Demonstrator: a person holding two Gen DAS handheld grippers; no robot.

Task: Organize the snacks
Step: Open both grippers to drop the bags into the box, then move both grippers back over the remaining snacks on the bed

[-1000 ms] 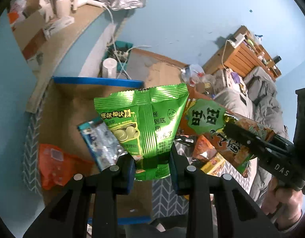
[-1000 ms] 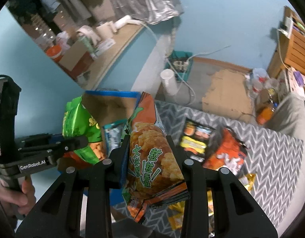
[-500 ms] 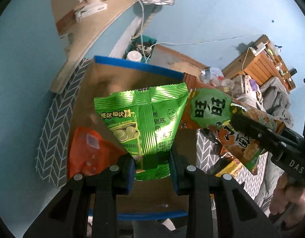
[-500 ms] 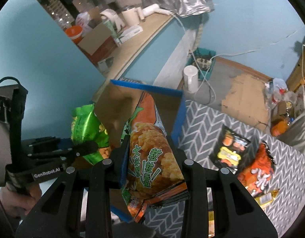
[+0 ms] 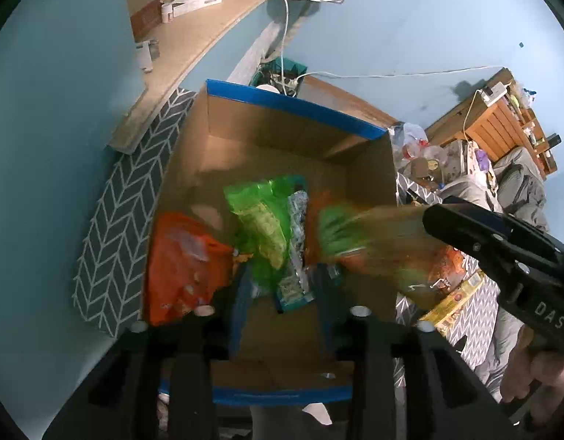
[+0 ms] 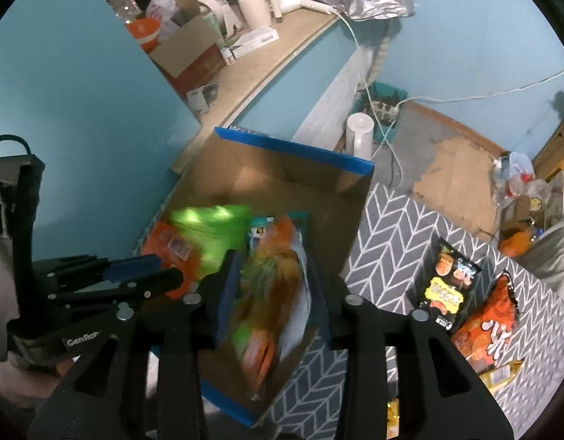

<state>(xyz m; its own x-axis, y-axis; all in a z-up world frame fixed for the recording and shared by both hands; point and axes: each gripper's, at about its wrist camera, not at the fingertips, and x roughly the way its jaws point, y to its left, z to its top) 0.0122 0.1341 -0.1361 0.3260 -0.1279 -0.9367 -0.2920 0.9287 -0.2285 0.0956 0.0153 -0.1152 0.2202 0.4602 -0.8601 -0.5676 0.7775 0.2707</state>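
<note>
A cardboard box (image 5: 292, 104) with a blue rim lies open below both grippers. My left gripper (image 5: 283, 300) hangs over it with its jaws opening, and the green snack bag (image 5: 260, 220) drops away from them, blurred, into the box. An orange bag (image 5: 183, 264) and a blue-silver packet (image 5: 294, 256) lie on the box floor. My right gripper (image 6: 274, 293) is also opening. The orange-and-green chip bag (image 6: 271, 293) slips down between its fingers, blurred, no pad pressing on it. In the right wrist view the box (image 6: 292, 150) and my left gripper (image 6: 161, 271) show too.
A grey chevron mat (image 6: 391, 227) lies under the box. On it, right of the box, are a black snack bag (image 6: 446, 293), an orange-red bag (image 6: 490, 330) and a yellow packet (image 5: 454, 300). A cluttered wooden ledge (image 6: 245, 62) runs behind; a white cylinder (image 6: 360, 135) and cables stand beyond the box.
Both grippers moved over the box and opened. The green bag left the left jaws and the chip bag is sliding out of the right jaws, both falling into the box.
</note>
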